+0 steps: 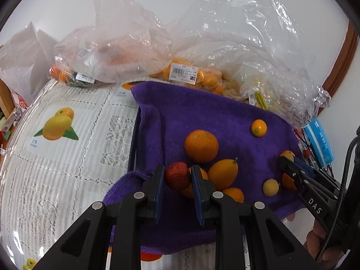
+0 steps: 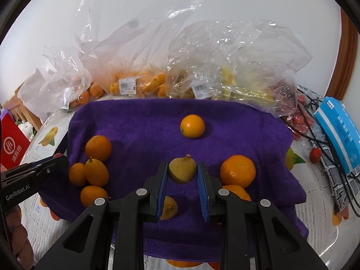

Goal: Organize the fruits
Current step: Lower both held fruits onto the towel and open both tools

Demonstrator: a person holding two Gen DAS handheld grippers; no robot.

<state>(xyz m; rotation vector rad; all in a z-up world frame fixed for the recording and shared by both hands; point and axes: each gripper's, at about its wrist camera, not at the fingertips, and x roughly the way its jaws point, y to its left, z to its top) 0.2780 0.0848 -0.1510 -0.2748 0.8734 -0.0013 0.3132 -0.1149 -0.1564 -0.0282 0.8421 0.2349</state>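
Gripping one fruit in each gripper above the purple towel (image 2: 225, 121).

Jaws of the left gripper (image 1: 177, 176) are clamping a small red fruit (image 1: 177, 175), while the right gripper (image 2: 182, 173) is squeezing a yellow-green fruit (image 2: 182, 171), both just over the loose oranges and kumquats lying on the cloth. Judging by this, sorting is underway; next, each piece probably needs carrying to its matching clear bag (image 2: 236, 67) behind the towel and releasing there gently.

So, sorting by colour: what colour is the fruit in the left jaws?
Red fruit, clearest in the left wrist view.
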